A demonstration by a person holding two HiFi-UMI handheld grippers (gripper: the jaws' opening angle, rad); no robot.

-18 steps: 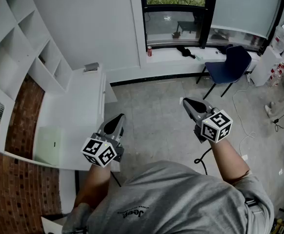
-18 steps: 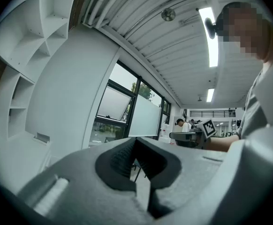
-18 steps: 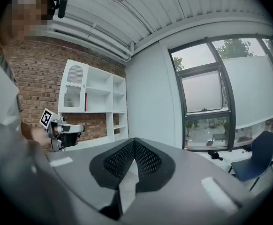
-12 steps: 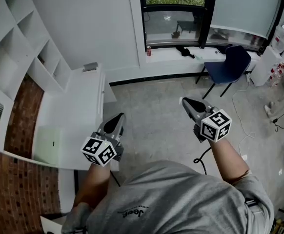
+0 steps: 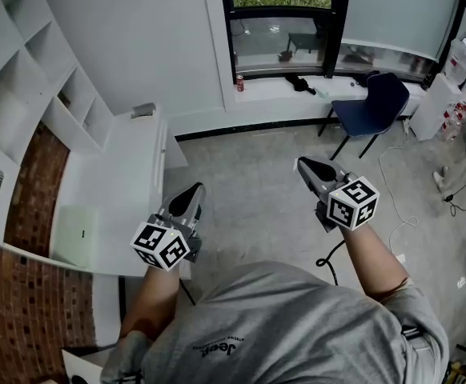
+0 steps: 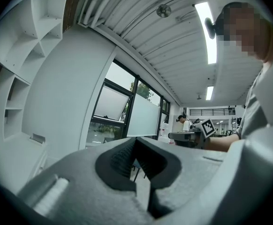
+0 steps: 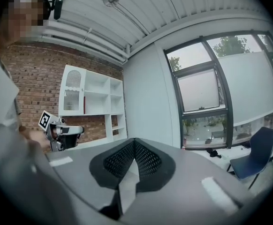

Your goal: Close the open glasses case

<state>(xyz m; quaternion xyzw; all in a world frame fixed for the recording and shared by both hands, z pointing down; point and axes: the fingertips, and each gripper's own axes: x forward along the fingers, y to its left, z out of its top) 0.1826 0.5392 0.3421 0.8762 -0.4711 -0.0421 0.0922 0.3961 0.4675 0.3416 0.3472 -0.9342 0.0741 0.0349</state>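
Where it lies, the case (image 5: 73, 235) looks flat — pale green.

layout | my left gripper (image 5: 190, 194) just beside desk (image 5: 129, 174), desk on my left | shelves (image 5: 25, 70) left of desk | my right gripper (image 5: 304, 166) well apart, over floor (image 5: 249, 182) | chair (image 5: 373, 106) ahead right | can (image 5: 239, 83) on sill (image 5: 273, 89) ahead

The glasses case (image 5: 143, 110) appears to be the small grey thing at the far end of the white table (image 5: 129, 190). It sits well ahead of the left gripper (image 5: 190, 192) and slightly to its left, and farther still from the right gripper (image 5: 305, 165). In the left gripper view it shows as a slanted grey slab, too small to tell how far its lid stands open.
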